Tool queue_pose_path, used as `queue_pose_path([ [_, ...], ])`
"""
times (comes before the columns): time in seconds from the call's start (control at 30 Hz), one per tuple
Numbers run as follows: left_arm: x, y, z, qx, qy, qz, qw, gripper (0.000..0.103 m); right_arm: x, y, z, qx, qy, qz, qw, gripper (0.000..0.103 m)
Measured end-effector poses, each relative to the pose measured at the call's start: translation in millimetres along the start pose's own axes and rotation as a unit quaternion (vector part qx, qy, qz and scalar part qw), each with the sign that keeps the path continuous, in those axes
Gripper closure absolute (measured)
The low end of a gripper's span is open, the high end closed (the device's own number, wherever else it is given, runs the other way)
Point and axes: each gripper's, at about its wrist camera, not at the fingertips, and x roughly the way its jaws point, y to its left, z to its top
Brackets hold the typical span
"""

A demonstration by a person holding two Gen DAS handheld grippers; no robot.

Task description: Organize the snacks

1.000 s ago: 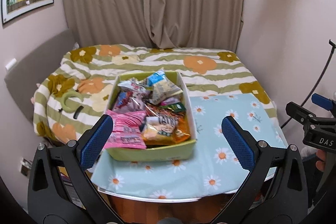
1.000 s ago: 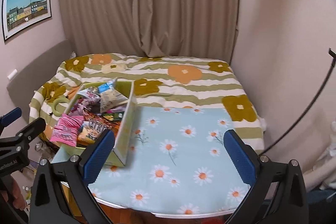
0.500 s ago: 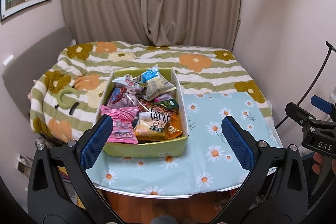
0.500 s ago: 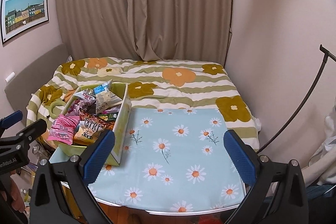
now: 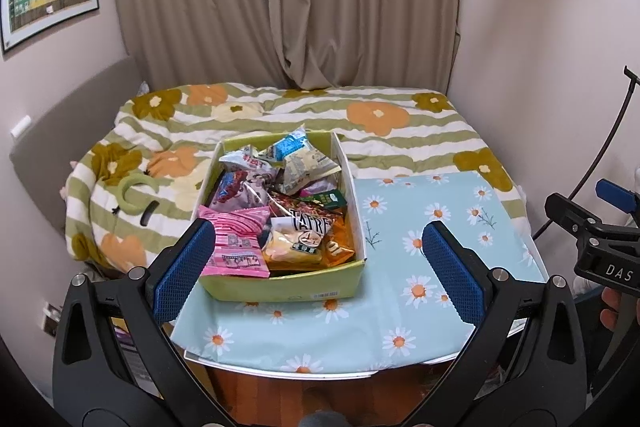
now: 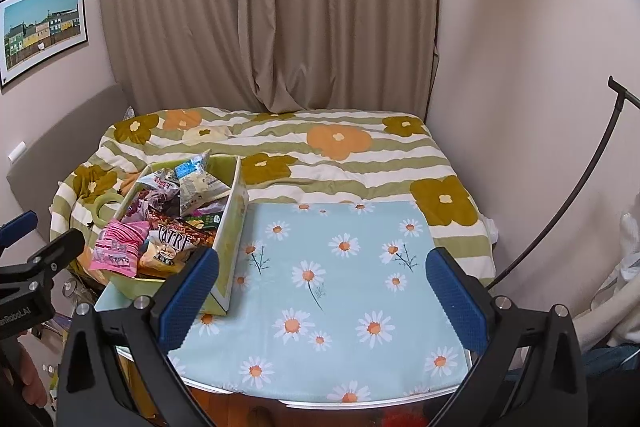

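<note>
A yellow-green box full of several snack packets stands on the left part of a small table with a daisy-print cloth. On top lie a pink packet, a "TATRE" bag and a blue-white packet. My left gripper hangs open in front of the box, above the table's near edge. My right gripper is open over the bare cloth to the right of the box. Neither holds anything.
Behind the table is a bed with a striped flower blanket, with a green ring on it. Curtains and walls close the back. A black curved rod rises at right. A hand holds the other gripper.
Both grippers have drawn back and risen a little, so the table and box look smaller and farther. Both stay open; the box and packets have not moved.
</note>
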Motion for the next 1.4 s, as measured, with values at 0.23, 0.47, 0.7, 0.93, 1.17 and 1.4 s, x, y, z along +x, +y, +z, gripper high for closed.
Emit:
queue_pose_path([
  [0.23,1.8,-3.5,0.3,0.004,0.001,-0.001,1.0000,0.001,0.5,0.1,-1.6,0.005,0.002,-0.004,1.000,0.000],
  [0.47,4.7,-2.4,3.6,0.005,0.003,-0.006,1.0000,0.001,0.4,-0.1,-1.2,0.004,0.003,-0.007,1.000,0.000],
  [0.7,5.1,-0.5,4.0,0.007,0.004,-0.006,0.9999,0.001,-0.8,2.1,-1.1,0.004,0.003,-0.007,1.000,0.000],
  [0.93,4.9,4.6,1.8,0.009,0.009,-0.007,0.9999,0.001,-0.5,1.4,-0.4,0.005,0.003,-0.008,1.000,0.000],
  [1.17,4.2,10.3,-2.5,0.008,0.007,0.000,0.9999,0.001,-0.9,1.3,0.3,0.005,0.002,-0.009,1.000,0.000],
  [1.4,3.3,15.0,-4.2,0.003,0.001,-0.003,1.0000,0.001,-3.8,0.2,0.1,0.006,-0.001,-0.014,1.000,0.000],
])
